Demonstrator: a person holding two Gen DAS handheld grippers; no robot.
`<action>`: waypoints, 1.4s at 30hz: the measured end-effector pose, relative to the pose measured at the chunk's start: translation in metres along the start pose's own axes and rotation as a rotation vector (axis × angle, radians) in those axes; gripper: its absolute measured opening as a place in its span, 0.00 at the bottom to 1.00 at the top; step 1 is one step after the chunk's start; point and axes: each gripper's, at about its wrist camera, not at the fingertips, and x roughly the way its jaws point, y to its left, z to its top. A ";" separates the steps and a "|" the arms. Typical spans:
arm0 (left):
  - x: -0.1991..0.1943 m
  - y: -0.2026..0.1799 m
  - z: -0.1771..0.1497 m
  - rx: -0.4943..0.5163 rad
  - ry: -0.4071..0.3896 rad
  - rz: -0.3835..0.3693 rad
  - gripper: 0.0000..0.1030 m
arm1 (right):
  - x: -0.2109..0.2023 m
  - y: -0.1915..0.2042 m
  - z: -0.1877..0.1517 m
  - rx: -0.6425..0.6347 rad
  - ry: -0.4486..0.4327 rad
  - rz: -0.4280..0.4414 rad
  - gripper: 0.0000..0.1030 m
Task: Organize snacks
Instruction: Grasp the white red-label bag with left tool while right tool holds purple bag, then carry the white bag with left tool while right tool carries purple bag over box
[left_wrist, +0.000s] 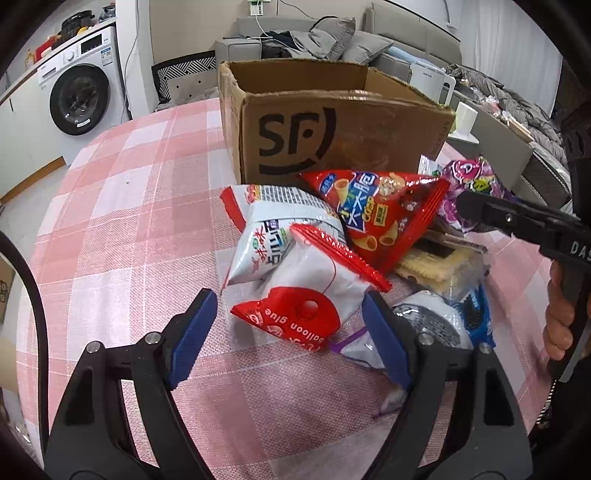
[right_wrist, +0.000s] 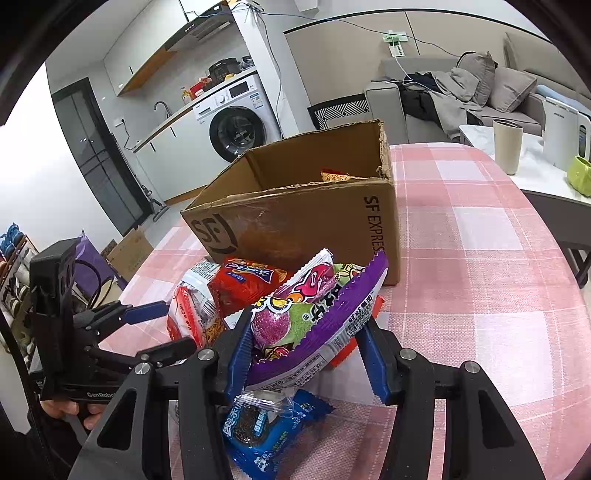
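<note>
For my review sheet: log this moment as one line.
left gripper: open around white-red packet | right gripper: shut on purple packet | cardboard box: behind pile, open

Behind the right gripper's fingers (right_wrist: 240, 343), the bottom of the purple bag (right_wrist: 325, 332) is hidden. Below them, the blue cookie pack (right_wrist: 266, 428) runs off the picture's edge. Far past the fingertips, only a small orange bit (right_wrist: 336, 176) peeks over the box wall (right_wrist: 295, 221). The rest inside the box is hidden.
</note>
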 end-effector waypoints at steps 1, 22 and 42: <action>0.001 0.001 0.000 -0.006 0.001 -0.007 0.77 | 0.000 0.000 0.000 -0.001 0.000 0.000 0.52; -0.025 0.002 0.001 0.026 -0.055 -0.055 0.46 | 0.000 -0.001 0.001 0.000 -0.008 0.005 0.52; -0.076 -0.001 0.014 -0.013 -0.179 -0.063 0.46 | -0.031 0.005 0.007 -0.012 -0.076 0.011 0.52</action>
